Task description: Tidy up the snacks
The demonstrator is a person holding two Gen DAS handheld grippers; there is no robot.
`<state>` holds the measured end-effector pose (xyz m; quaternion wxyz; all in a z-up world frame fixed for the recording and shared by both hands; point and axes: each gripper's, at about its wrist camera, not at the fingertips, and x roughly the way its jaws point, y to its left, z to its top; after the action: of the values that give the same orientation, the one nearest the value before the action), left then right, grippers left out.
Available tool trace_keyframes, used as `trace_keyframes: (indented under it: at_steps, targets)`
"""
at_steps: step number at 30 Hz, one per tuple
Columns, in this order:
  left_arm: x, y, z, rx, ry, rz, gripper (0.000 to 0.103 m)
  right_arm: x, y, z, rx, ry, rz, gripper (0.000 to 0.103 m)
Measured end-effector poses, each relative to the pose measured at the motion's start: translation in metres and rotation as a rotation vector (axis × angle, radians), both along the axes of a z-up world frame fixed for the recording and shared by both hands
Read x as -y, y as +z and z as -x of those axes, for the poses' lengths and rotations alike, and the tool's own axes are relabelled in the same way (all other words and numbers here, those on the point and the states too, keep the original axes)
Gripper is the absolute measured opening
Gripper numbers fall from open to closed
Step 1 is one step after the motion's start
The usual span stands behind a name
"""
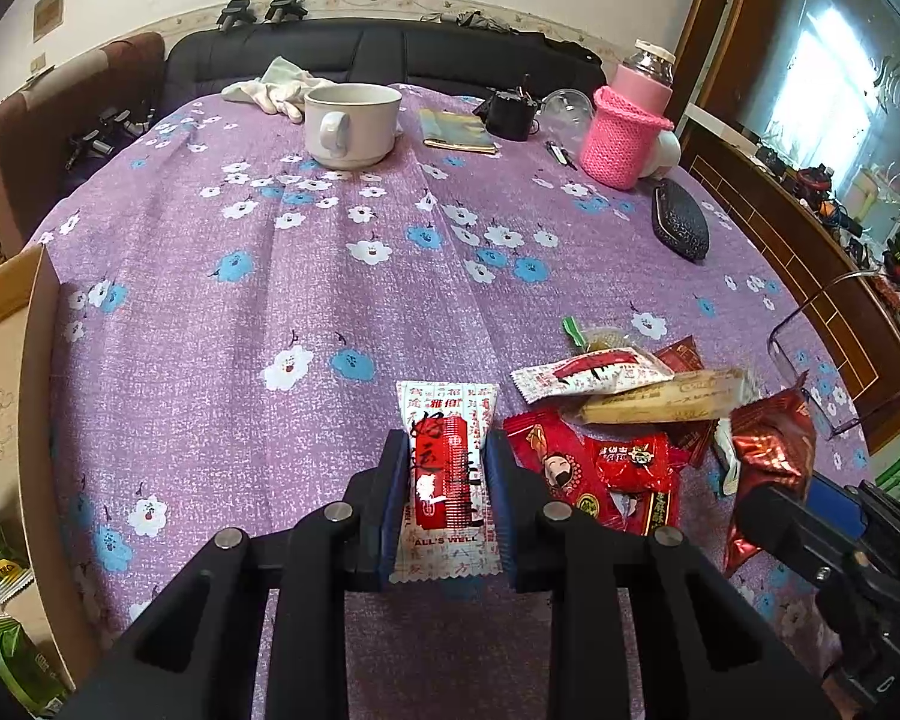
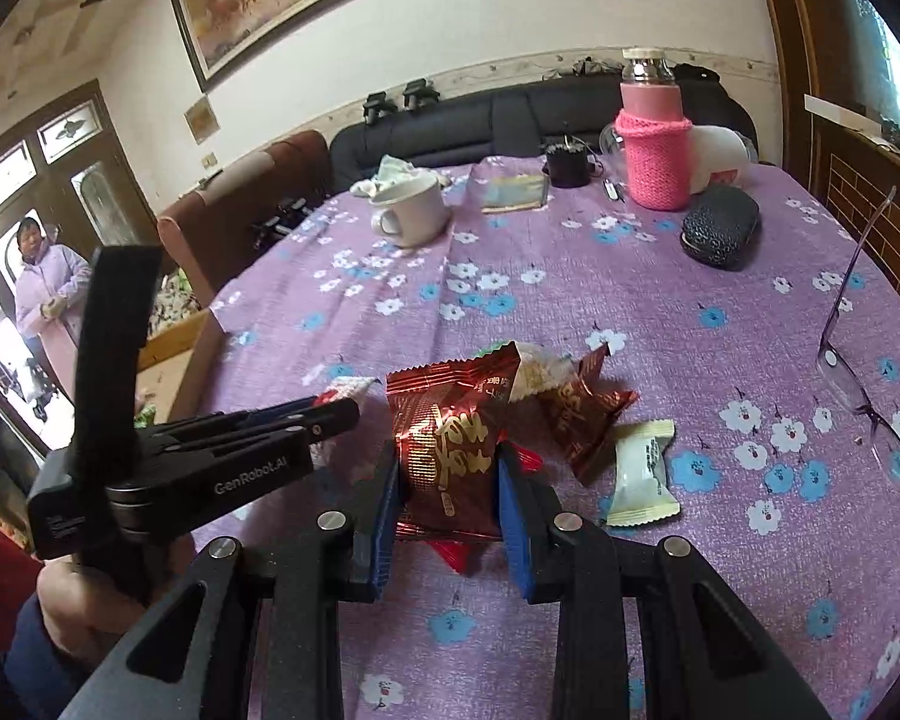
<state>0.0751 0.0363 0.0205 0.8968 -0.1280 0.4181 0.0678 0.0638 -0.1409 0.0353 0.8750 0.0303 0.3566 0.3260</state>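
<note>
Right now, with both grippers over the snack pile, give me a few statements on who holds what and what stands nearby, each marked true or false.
1. The left gripper is shut on a white and red packet. True.
2. The right gripper is open and holds nothing. False: it is shut on a dark red foil packet.
3. The white mug lies tipped on its side. False: it stands upright on the purple tablecloth.
4. A pair of glasses lies on the cloth to the right of the snacks. True.
5. The bottle wears a blue sleeve. False: the knitted sleeve is pink.
</note>
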Motion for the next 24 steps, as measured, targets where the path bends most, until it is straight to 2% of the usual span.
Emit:
trace_keyframes:
  at_steps: [6, 14, 19, 24]
  targets:
    - [-0.002, 0.002, 0.0, 0.005, 0.003, 0.005, 0.025, -0.002, 0.006, 0.007, 0.024, 0.038, -0.028, 0.033]
    - [-0.016, 0.005, 0.003, 0.014, 0.041, 0.032, 0.025, -0.019, -0.001, 0.016, 0.009, 0.136, 0.002, 0.033]
    - [-0.021, 0.005, 0.004, 0.014, 0.062, 0.037, 0.025, -0.04, -0.017, 0.022, -0.039, 0.228, 0.097, 0.033]
    - [-0.023, 0.004, 0.004, 0.009, 0.062, 0.045, 0.025, -0.054, -0.038, 0.024, -0.08, 0.26, 0.209, 0.033]
